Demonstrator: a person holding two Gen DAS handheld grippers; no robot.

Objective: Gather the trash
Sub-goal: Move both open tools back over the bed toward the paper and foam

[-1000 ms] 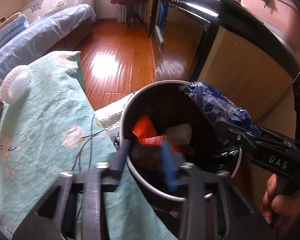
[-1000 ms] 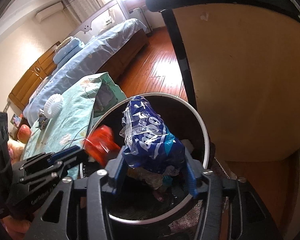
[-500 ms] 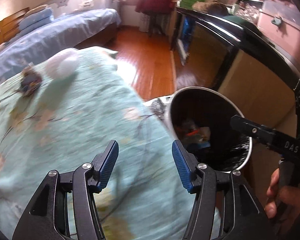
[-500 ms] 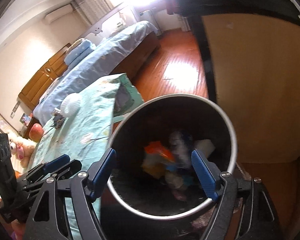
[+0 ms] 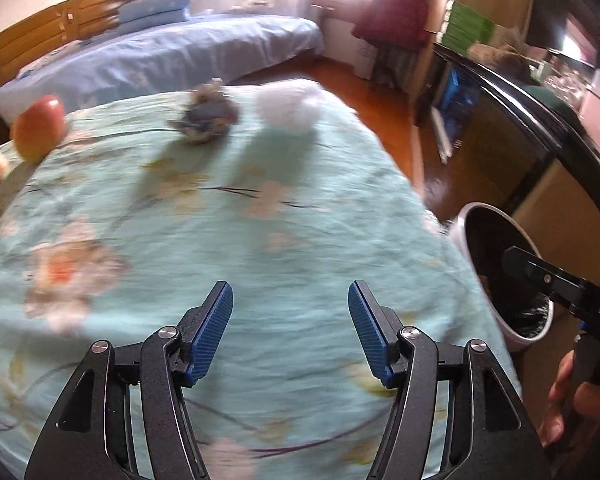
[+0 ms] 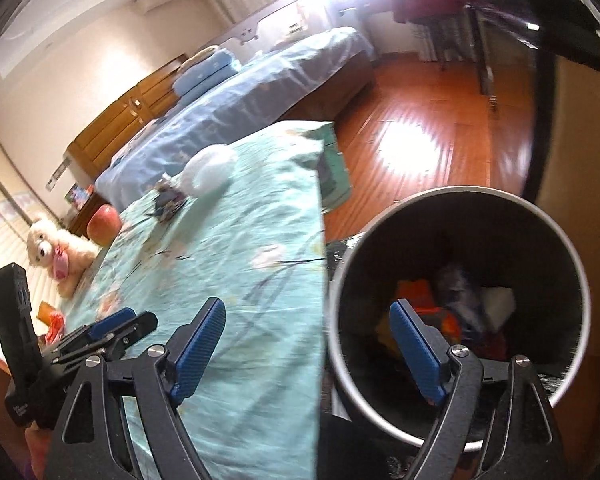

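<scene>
A round bin (image 6: pixel 572 256) with a pale rim stands on the floor beside the teal floral cloth (image 5: pixel 228 240); it holds red, blue and white trash (image 6: pixel 456 300). The bin also shows at the right in the left wrist view (image 5: pixel 472 236). A crumpled dark wrapper (image 5: pixel 206 116) and a white foam net (image 5: pixel 288 106) lie at the far end of the cloth. My left gripper (image 5: pixel 290 332) is open and empty above the cloth. My right gripper (image 6: pixel 310 348) is open and empty, straddling the bin's left rim. The left gripper also shows in the right wrist view (image 6: pixel 112 328).
An apple (image 5: pixel 40 126) and a plush toy (image 6: pixel 58 248) sit at the cloth's far left. A blue bed (image 5: pixel 160 56) lies beyond. A black-edged desk (image 5: pixel 540 128) stands right of the bin. Wooden floor (image 6: pixel 428 120) stretches behind.
My right gripper opened and dropped the blue packet into the bin. My left gripper swung left from over the bin to above the cloth, open and empty.
</scene>
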